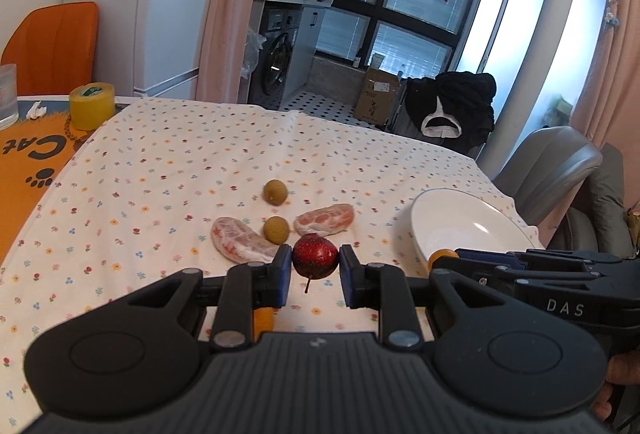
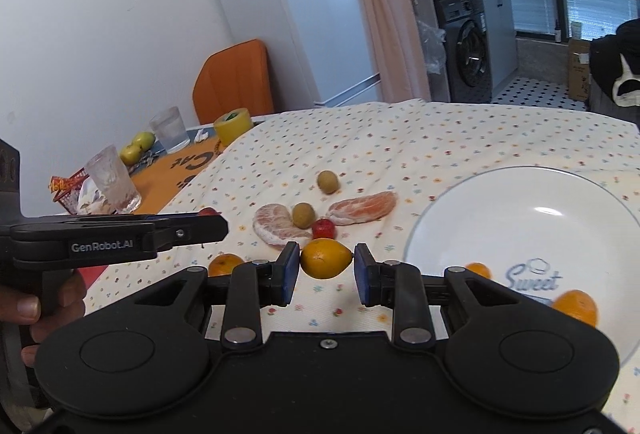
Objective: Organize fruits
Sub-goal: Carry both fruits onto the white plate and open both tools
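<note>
Two hand-held grippers work at once: the left hand-held gripper (image 1: pixel 315 268) clamps a red fruit (image 1: pixel 315 256), the right hand-held gripper (image 2: pixel 326 266) an orange fruit (image 2: pixel 326 258), both low over the tabletop (image 1: pixel 168 161), likely bound for the plate (image 2: pixel 520 218).

Right gripper (image 1: pixel 444 256) side: "DAS"
Left gripper (image 2: pixel 216 222) side: "GenRobot.AI"
White plate (image 2: pixel 480 209): "Sweet" in blue script
Orange mat (image 1: pixel 24 153): "Cat", seen upside down, beside a paw print
</note>
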{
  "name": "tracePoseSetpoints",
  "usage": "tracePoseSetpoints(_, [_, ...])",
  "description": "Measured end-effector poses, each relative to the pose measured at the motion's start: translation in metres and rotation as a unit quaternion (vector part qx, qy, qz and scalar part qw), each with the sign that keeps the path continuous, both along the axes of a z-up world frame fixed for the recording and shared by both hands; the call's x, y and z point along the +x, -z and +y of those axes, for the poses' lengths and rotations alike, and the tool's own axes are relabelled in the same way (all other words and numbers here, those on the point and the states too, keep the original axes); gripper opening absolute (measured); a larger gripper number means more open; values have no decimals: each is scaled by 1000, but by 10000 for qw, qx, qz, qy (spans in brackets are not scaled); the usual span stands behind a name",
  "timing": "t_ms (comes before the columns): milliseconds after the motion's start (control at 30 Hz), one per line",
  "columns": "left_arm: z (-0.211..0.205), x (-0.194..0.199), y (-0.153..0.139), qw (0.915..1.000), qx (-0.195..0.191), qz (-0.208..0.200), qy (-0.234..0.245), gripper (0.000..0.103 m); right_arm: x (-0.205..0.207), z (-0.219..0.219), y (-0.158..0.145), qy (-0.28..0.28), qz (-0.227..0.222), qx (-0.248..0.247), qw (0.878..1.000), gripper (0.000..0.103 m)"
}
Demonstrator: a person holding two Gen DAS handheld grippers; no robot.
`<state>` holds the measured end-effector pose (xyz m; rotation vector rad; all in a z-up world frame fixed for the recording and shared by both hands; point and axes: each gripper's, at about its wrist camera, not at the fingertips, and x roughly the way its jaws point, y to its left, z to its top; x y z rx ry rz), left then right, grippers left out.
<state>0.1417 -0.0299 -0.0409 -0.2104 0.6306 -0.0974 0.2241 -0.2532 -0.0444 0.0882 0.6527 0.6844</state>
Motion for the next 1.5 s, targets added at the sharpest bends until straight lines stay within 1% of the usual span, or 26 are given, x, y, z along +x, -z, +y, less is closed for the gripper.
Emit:
tracePoseSetpoints(367, [-34, 1, -4, 9996, 13, -102, 279, 24, -3, -42, -1, 349, -72, 64, 9993, 28])
tracePoseSetpoints(867, [-78, 20, 1, 9977, 28, -76, 672, 24, 2, -94, 2, 841, -93, 44, 9964, 28])
tracePoseSetpoints(1200, [-105, 34, 10, 9953, 32, 49, 964, 24, 4, -117, 10, 1055, 12, 34, 9944, 28])
tracePoseSetpoints(1500, [-125, 40, 17, 9921, 50, 162, 1246, 24, 4, -129, 18, 1163, 109, 36, 9932, 28])
